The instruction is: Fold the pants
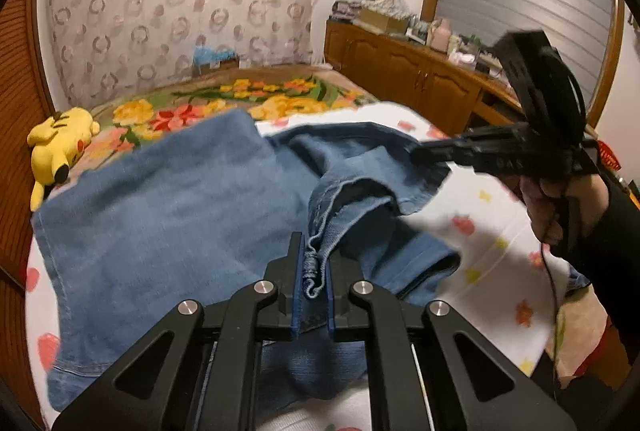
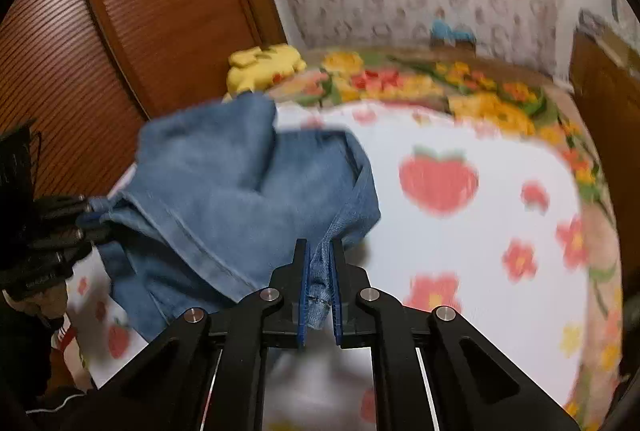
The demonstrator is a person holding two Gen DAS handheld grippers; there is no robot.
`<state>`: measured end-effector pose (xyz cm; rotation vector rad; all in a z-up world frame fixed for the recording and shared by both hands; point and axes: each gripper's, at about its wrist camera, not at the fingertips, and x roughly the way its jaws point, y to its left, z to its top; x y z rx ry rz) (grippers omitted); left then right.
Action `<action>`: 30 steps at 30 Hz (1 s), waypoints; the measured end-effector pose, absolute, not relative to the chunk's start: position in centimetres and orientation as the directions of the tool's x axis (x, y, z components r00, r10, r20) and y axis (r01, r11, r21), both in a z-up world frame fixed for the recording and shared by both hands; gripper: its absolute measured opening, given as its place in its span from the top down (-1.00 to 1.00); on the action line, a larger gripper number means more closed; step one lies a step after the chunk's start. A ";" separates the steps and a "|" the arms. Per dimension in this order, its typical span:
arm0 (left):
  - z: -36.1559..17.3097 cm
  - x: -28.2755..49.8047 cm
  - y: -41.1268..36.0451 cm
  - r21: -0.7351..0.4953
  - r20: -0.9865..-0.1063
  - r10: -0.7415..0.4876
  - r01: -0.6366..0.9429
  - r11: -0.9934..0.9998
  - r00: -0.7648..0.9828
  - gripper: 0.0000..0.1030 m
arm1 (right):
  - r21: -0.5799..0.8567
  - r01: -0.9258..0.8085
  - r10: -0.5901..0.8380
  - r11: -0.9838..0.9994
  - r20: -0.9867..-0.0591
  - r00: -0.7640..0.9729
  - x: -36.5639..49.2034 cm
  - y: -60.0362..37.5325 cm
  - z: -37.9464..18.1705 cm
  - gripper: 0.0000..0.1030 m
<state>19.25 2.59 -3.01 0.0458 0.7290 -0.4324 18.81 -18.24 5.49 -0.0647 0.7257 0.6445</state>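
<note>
Blue denim pants (image 1: 160,211) lie across a bed with a white strawberry-print sheet (image 1: 480,215). My left gripper (image 1: 314,259) is shut on a bunched hem of the pants, the fabric pinched between its blue pads. My right gripper (image 2: 320,263) is likewise shut on a fold of the pants (image 2: 240,183) and lifts that part off the sheet. In the left wrist view the right gripper (image 1: 424,153) reaches in from the right, clamped on the raised denim edge, with a person's hand (image 1: 548,199) behind it. The left gripper (image 2: 86,219) shows at the left edge of the right wrist view.
A yellow plush toy (image 1: 64,143) lies at the bed's far left beside a wooden slatted door (image 2: 120,31). A floral blanket (image 1: 240,99) covers the far end of the bed. A wooden cabinet (image 1: 400,71) with cluttered items stands along the right.
</note>
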 end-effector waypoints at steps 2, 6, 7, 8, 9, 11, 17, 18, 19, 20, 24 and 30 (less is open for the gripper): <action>-1.5 18.9 2.9 -0.135 -0.634 -0.396 0.410 0.902 0.664 0.82 | 0.144 -0.583 0.536 0.799 -0.611 0.583 18.8 -17.7 7.7 0.83; 1.2 17.7 3.4 -0.131 -0.590 -0.410 0.418 0.899 0.696 0.82 | 0.098 -0.622 0.561 0.777 -0.554 0.615 18.6 -16.0 12.4 0.84; 1.8 17.6 3.7 -0.126 -0.581 -0.406 0.416 0.901 0.705 0.82 | 0.088 -0.629 0.568 0.772 -0.541 0.621 18.6 -15.5 13.3 0.84; 2.3 17.2 4.0 -0.121 -0.572 -0.402 0.411 0.903 0.715 0.82 | 0.084 -0.637 0.576 0.766 -0.529 0.623 18.6 -15.0 14.2 0.84; 2.9 17.0 4.4 -0.117 -0.562 -0.395 0.403 0.908 0.727 0.82 | 0.079 -0.648 0.587 0.758 -0.518 0.623 18.5 -14.4 15.0 0.84; 3.6 16.4 5.6 -0.114 -0.547 -0.379 0.383 0.917 0.746 0.82 | 0.062 -0.664 0.597 0.745 -0.507 0.622 18.5 -13.2 16.1 0.84; 4.2 14.3 10.0 -0.118 -0.521 -0.314 0.298 0.947 0.794 0.82 | 0.032 -0.723 0.643 0.690 -0.486 0.592 18.7 -9.9 17.2 0.84; 4.2 14.1 10.6 -0.120 -0.519 -0.304 0.284 0.951 0.799 0.82 | 0.029 -0.734 0.651 0.678 -0.486 0.583 19.0 -9.3 17.0 0.84; 4.0 13.8 11.4 -0.123 -0.519 -0.295 0.272 0.954 0.802 0.82 | 0.025 -0.744 0.658 0.668 -0.487 0.574 19.0 -8.5 17.0 0.84; 3.7 13.6 12.1 -0.127 -0.521 -0.286 0.258 0.958 0.804 0.82 | 0.023 -0.752 0.664 0.658 -0.490 0.566 20.1 -8.0 16.6 0.84; 1.4 13.3 15.2 -0.159 -0.546 -0.248 0.192 0.968 0.800 0.82 | 0.004 -0.792 0.682 0.610 -0.511 0.523 22.7 -4.3 15.2 0.84; -2.6 13.3 17.9 -0.208 -0.598 -0.235 0.135 0.969 0.766 0.82 | -0.007 -0.829 0.682 0.560 -0.565 0.465 26.3 0.3 13.1 0.84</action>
